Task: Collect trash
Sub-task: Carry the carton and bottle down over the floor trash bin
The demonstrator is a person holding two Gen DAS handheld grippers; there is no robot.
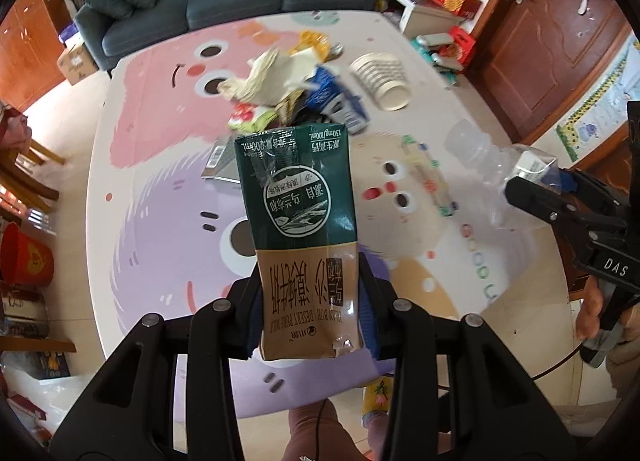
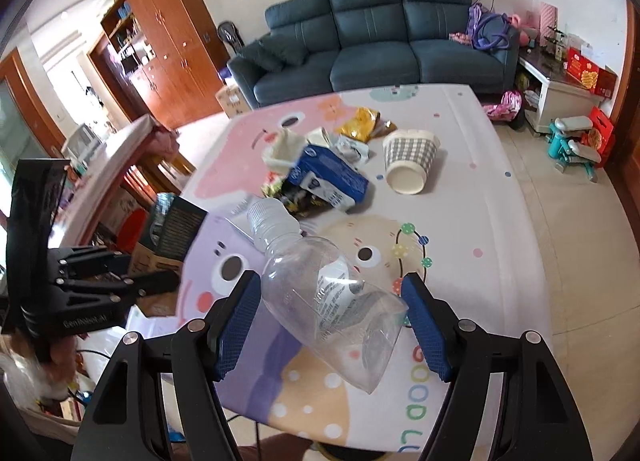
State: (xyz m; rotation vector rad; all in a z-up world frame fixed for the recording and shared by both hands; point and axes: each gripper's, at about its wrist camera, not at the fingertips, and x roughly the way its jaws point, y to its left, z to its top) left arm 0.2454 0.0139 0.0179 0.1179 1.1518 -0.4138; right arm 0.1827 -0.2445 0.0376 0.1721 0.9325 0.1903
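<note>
My left gripper (image 1: 310, 293) is shut on a green and tan milk carton (image 1: 300, 221), held upright above the near part of the table. My right gripper (image 2: 332, 317) is shut on a crushed clear plastic bottle (image 2: 320, 281), whose neck points away over the table. The left wrist view shows that bottle (image 1: 480, 153) at the right, in the right gripper (image 1: 532, 189). Further back on the table lies a trash pile: a blue carton (image 2: 332, 181), crumpled paper (image 2: 284, 149), a yellow wrapper (image 2: 360, 125) and a tipped checked paper cup (image 2: 408, 161).
The table wears a pastel cartoon cloth (image 2: 460, 221). Behind it stand a dark blue sofa (image 2: 372, 45) and a wooden cabinet (image 2: 168, 41). On the floor at the left sits a red bucket (image 1: 26, 257), with wooden chairs (image 1: 24, 181) beside it. A brown door (image 1: 552, 29) is at the right.
</note>
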